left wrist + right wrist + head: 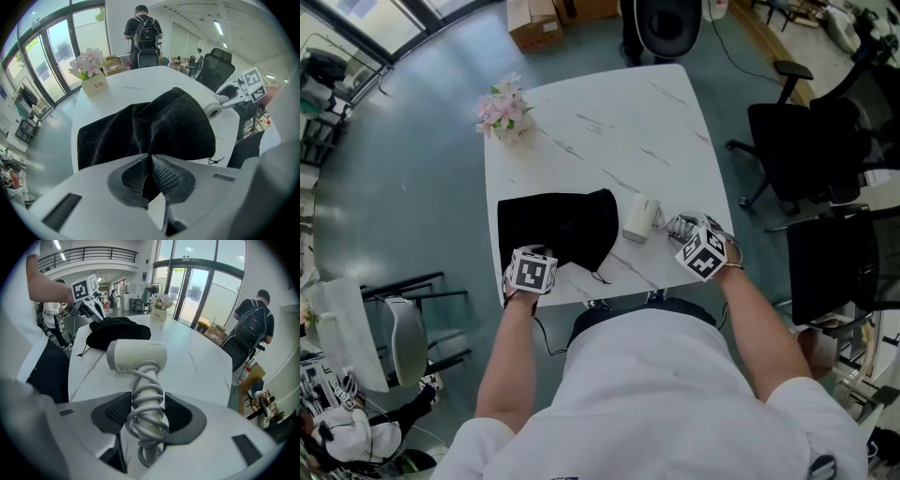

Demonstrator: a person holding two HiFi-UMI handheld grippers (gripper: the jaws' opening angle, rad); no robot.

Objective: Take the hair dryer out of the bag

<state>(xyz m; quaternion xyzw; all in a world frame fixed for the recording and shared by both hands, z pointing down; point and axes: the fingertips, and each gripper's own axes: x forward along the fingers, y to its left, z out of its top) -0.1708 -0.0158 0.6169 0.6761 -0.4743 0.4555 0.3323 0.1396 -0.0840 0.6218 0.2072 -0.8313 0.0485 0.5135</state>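
**A:** Left tool (pixel 150 159) was clenched on a fold of the black bag (pixel 154 126) at its near edge, so the cloth was bunched up and pinned to the tabletop (pixel 609 122). Just right of the bag, the hair dryer (pixel 138 355) was lying on its side, already clear of the bag as far as I could tell. The right tool (pixel 147 411) had its jaws around the handle, and the cord was coiled round that handle.

**B:** So the dryer was basically out? What was left to get right?

**A:** My guess is just parking it properly. The pads were pressing on cord loops rather than bare handle, and that looked a bit squishy, so I'd keep it low and slide or set it down gently, no swinging. I'd keep the left tool on the bag too, so the cloth couldn't drag along. The drawstring (pixel 215 160) was trailing off the bag's right corner towards the dryer, and it could snag.

**B:** Anything in the way?

**A:** Not much. There was a little box of pink flowers (pixel 504 112) at the far left corner, well away from everything. The middle and far right of the tabletop were bare marble. Black office chairs (pixel 797 141) sat off the right side, and a person with a backpack (pixel 143 30) stood beyond the far edge. None of that was close, so the only real nuisances were the drawstring and the near edge.
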